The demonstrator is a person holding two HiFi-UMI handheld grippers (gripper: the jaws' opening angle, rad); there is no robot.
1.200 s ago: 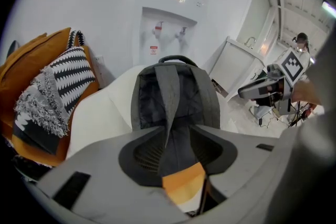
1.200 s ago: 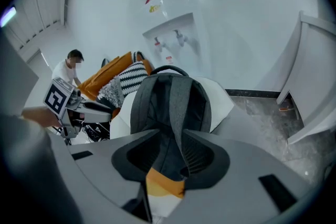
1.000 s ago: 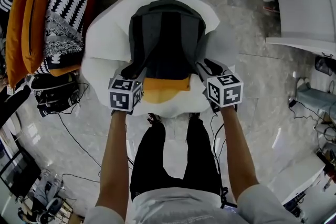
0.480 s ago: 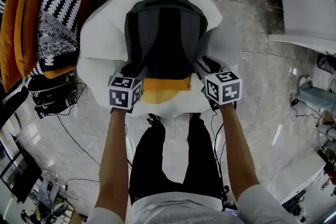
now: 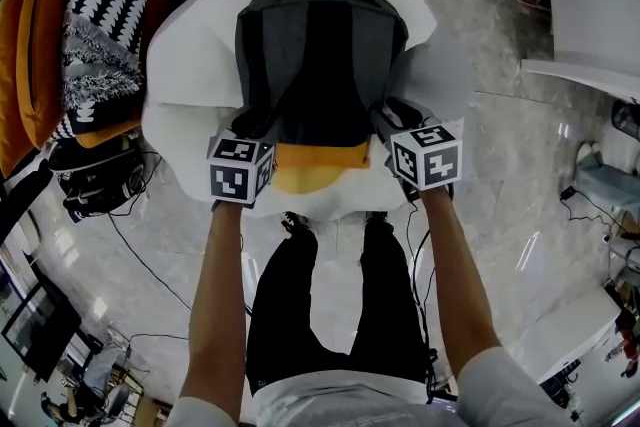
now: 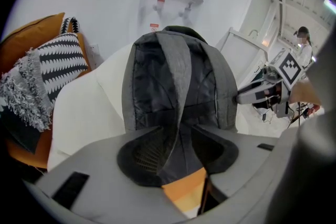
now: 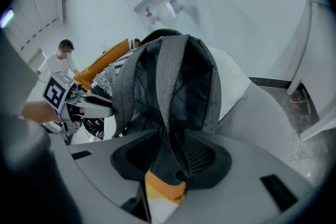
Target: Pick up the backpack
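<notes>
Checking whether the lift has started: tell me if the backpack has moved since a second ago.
No. The backpack lies in the same spot on the white seat, its lower edge still at the orange cushion.

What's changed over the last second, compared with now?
Both the left tool and right tool eased slightly down and forward at the lower end of the backpack. Each has a shoulder strap between open jaws; nothing gripped. Backpack, white chair and cushions stayed put.
</notes>
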